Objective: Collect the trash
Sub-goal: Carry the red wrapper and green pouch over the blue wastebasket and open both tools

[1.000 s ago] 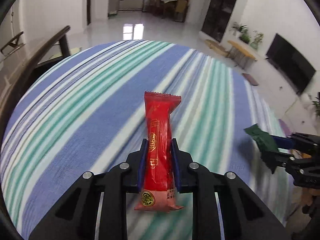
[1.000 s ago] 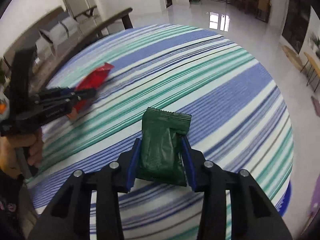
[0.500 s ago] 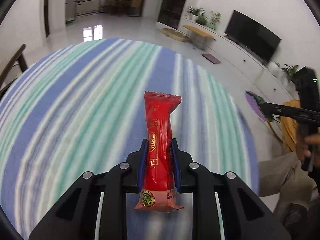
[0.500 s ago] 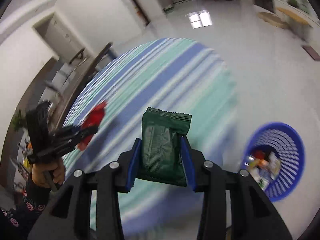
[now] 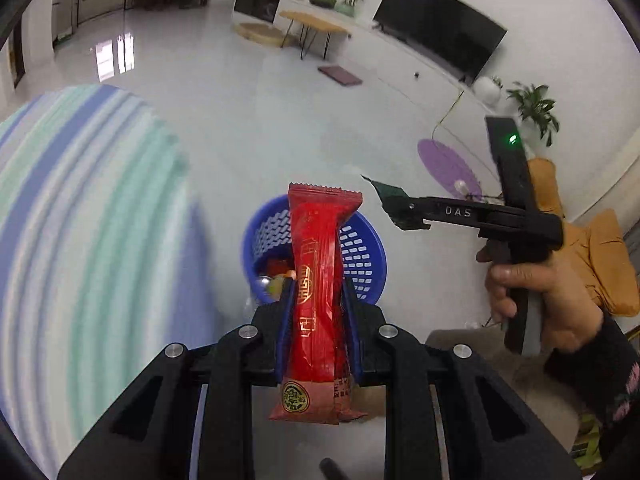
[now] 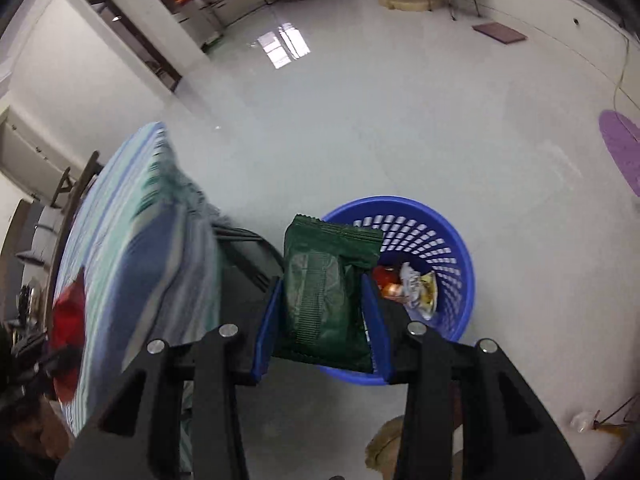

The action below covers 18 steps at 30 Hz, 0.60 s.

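My left gripper [image 5: 318,292] is shut on a long red snack wrapper [image 5: 320,280] and holds it upright in the air over the blue waste basket [image 5: 366,256] on the floor. My right gripper [image 6: 325,292] is shut on a dark green snack wrapper [image 6: 324,284], held beside and above the same basket [image 6: 448,236]. The basket holds several wrappers. The right gripper also shows in the left wrist view [image 5: 394,210], to the right of the basket, with the green wrapper [image 5: 386,192] at its tip. The red wrapper [image 6: 70,316] shows blurred at the left edge of the right wrist view.
The table with the blue, green and white striped cloth [image 5: 80,232] is on the left in both views [image 6: 132,264]. A purple mat [image 5: 446,164] lies on the pale tiled floor. An orange seat [image 5: 592,248], a plant [image 5: 534,108] and a wall TV [image 5: 436,44] stand to the right.
Both grippers have swung right, away from the table top, and now hang over the floor by the blue basket. Each still holds its wrapper.
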### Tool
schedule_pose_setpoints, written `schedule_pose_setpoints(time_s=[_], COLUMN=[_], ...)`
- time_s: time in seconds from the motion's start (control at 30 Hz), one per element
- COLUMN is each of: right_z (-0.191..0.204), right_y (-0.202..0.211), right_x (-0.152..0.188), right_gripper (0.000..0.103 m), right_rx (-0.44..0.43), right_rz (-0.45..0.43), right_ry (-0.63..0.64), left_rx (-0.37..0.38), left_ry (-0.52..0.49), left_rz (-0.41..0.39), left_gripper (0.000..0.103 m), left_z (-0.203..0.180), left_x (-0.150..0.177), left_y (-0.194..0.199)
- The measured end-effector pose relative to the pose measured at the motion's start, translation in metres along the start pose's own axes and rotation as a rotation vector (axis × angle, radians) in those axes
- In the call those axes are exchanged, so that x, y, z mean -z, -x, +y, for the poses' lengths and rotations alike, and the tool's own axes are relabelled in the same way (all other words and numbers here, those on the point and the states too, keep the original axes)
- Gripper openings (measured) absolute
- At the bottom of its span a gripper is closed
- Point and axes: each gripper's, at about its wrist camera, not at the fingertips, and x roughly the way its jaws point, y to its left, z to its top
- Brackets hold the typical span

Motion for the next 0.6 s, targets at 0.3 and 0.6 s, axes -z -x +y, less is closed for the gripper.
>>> schedule_pose_setpoints(time_s=[0.3, 0.6], right_z=[-0.048, -0.095], right_y=[-0.031, -0.063], right_x=[-0.01, -0.011], right_gripper=[0.039, 0.065], right_rx=[-0.025, -0.02], right_rz=[0.004, 0.009], right_ry=[-0.131, -0.282], left_rx=[-0.041, -0.063], left_ry=[0.051, 0.027], left_rz=[0.08, 0.037], left_gripper=[0.023, 0.075], left_z=[-0.013, -0.009], left_x=[-0.032, -0.032], left_y=[-0.117, -0.148])
